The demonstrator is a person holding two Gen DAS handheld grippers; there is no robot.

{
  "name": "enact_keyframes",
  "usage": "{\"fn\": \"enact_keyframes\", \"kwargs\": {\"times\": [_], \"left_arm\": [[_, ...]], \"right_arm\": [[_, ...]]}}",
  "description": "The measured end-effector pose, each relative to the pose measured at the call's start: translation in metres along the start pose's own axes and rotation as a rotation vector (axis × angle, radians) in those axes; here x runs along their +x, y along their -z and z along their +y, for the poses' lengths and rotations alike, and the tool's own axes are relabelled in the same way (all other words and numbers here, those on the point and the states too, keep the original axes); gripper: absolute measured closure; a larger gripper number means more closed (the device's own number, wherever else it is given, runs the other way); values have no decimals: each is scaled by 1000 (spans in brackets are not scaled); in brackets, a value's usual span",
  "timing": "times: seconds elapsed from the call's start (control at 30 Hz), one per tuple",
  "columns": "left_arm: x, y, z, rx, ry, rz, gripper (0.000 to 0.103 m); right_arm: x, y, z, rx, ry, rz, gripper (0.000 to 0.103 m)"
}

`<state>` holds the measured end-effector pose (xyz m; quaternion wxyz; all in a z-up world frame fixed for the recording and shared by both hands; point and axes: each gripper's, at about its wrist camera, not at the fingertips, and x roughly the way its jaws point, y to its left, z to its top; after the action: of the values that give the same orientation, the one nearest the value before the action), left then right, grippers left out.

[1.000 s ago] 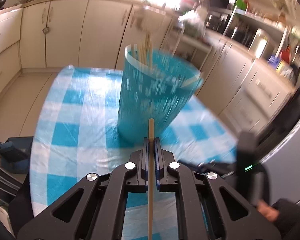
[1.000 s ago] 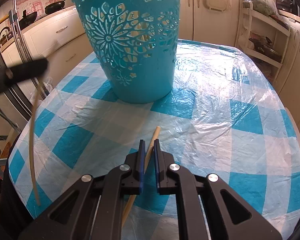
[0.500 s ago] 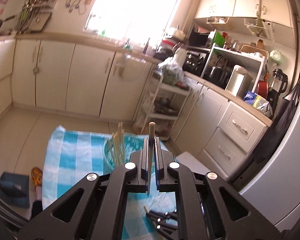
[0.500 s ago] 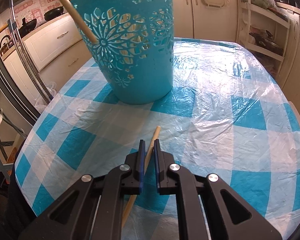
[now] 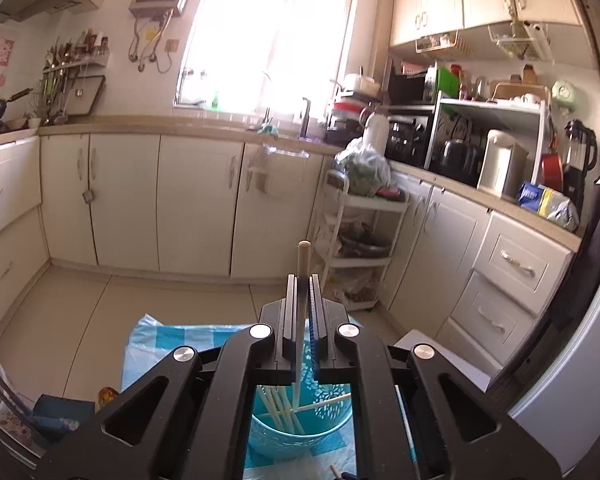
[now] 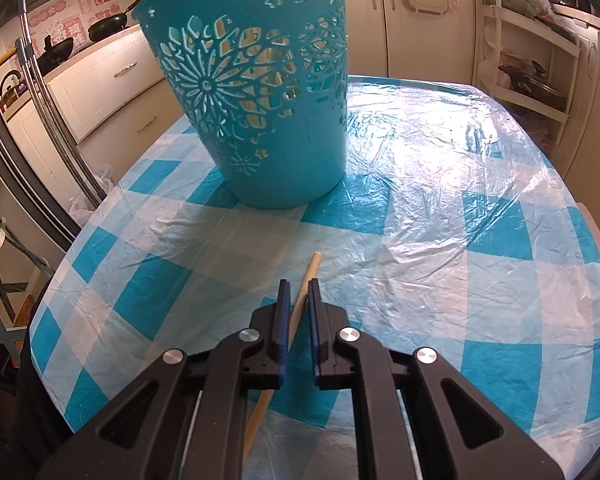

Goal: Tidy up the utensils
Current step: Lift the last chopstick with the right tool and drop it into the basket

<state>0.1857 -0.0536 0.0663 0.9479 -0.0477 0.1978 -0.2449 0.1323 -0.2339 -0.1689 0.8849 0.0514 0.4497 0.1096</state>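
1. Basket [image 6: 260,120]: turquoise plastic, smooth, pierced with flower cut-outs.
2. Table cover [image 6: 440,208]: checked plastic sheet, glossy, creased (glare toward the far edge).
3. Chopstick [image 6: 300,308]: pale wood, matt.
4. Right gripper [image 6: 298,292]: black matt plastic, bright metal screws.
5. Cabinets [image 5: 196,204]: cream, satin-smooth.

Checked tbl [image 6: 480,240]: basket [image 6: 276,120], chopstick [image 6: 306,284] on it.
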Motion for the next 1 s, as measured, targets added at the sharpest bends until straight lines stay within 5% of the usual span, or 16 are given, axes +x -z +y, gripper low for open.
{"fn": "enact_keyframes", "kwargs": {"times": [0.3,0.37,0.43,0.6,0.77,1.0], "left_arm": [[63,49,7,51,-93,213,96],[64,57,13,36,-99,231,87],[62,64,20,11,-114,236,62],[47,82,40,-47,-132,235,52],[32,98,69,-116,-159,250,46],[18,115,89,-182,-175,268,44]], "right_arm": [[0,-3,2,-14,2,31,94],[0,-2,6,-40,23,35,94],[1,0,12,-81,54,30,94],[-3,3,15,-109,62,28,97],[-37,0,-1,20,-141,-23,97],[-117,-62,-5,101,-339,-272,98]]}}
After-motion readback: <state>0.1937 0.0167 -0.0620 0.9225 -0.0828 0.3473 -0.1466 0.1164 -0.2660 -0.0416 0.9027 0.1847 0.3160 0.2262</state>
